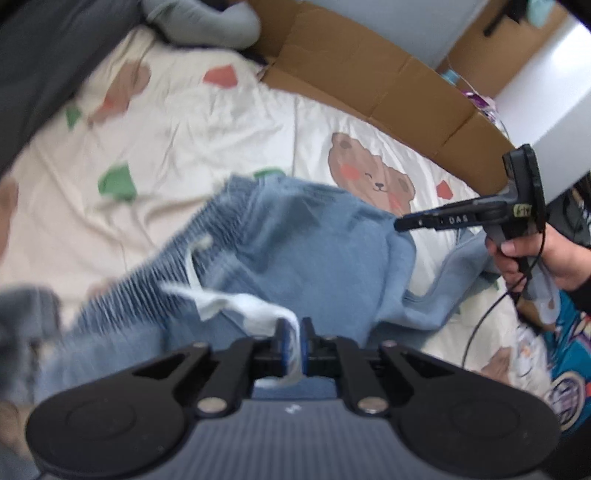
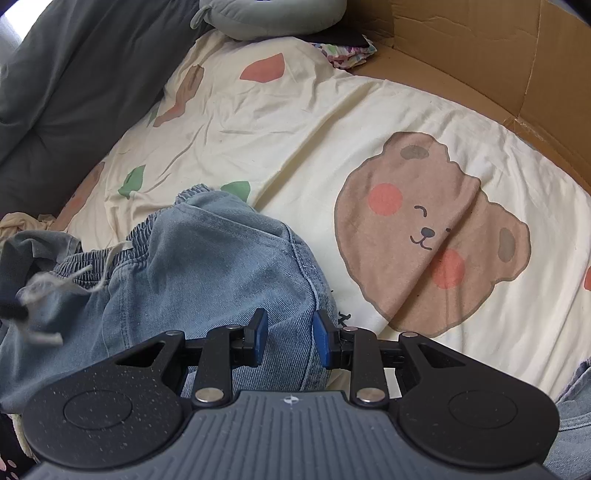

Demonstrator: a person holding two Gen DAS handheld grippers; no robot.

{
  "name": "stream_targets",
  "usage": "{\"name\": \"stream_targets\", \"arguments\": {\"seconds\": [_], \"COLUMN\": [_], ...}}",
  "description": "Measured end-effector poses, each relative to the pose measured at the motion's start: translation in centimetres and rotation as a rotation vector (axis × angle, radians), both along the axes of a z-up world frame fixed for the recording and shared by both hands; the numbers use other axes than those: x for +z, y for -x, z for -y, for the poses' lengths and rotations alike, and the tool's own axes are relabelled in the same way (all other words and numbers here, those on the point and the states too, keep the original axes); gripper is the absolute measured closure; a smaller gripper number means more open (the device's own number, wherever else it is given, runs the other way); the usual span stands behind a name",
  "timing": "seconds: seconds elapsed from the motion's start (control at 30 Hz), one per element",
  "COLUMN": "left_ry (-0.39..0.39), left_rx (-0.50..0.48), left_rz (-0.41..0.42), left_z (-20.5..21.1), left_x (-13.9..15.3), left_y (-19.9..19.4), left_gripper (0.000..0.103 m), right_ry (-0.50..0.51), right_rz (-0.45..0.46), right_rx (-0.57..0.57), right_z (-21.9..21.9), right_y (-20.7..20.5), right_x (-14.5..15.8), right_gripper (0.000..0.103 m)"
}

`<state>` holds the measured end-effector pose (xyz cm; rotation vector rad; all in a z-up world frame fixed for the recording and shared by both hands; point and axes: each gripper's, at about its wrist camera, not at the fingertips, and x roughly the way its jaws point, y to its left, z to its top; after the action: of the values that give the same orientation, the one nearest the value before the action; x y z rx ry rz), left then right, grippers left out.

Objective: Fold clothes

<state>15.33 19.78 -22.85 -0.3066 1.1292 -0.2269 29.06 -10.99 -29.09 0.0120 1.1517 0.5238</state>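
1. Work surface: a bed covered by a cream sheet (image 2: 295, 122) printed with bears and leaves. A cardboard wall (image 2: 461, 48) borders its far side, and a grey cushion (image 2: 273, 18) lies at the far end.
2. Task item: a pair of light blue denim trousers (image 2: 207, 266) with an elastic waistband (image 2: 140, 236) and a pale drawstring (image 2: 92, 273). The trousers lie bunched on the near part of the bed, not yet flat.
3. Left gripper (image 1: 293, 341): the jaws stand narrow, with a strip of white cloth (image 1: 258, 312) between the blue pads. The strip appears to be pocket lining or a label; which one cannot be determined. The pads seem to pinch it, although the picture is blurred.
4. Right gripper (image 2: 290, 332): the jaws stand partly open above the denim near a side seam. In the right wrist view the pads do not press on the cloth. In the left wrist view, a hand (image 1: 524, 258) carries this gripper at the right edge of the trousers.
5. Step in hand, judged: spreading and arranging the garment before the first fold.
6. Next move, judged: requires a firm hold on the waistband end, a second hold by the right gripper on the seam, and an outward pull to flatten the trousers.
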Motion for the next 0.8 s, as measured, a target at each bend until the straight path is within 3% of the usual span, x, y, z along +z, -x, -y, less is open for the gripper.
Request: {"name": "stream_targets", "arguments": {"seconds": [0.07, 0.3, 0.7, 0.8], "left_ry": [0.013, 0.006, -0.213, -0.269], "left_rx": [0.02, 0.127, 0.274, 0.308], "left_rz": [-0.006, -0.005, -0.009, 0.003], "left_z": [0.2, -0.3, -4.0, -4.7], "left_x": [0.0, 2.7, 12.6, 14.9], "left_y": [0.9, 3.2, 8.4, 9.6], "left_gripper": [0.085, 0.083, 0.078, 0.066], "right_ry": [-0.003, -0.03, -0.071, -0.089], "right_rz": [0.004, 0.049, 0.121, 0.137], "right_rx": [0.001, 0.004, -0.039, -0.043], "right_z": [-0.1, -0.5, 2.6, 3.4], "right_y": [0.0, 0.6, 4.1, 5.2], "right_x": [0.3, 2.8, 9.9, 11.8], "right_gripper": [0.074, 0.074, 0.07, 0.063]}}
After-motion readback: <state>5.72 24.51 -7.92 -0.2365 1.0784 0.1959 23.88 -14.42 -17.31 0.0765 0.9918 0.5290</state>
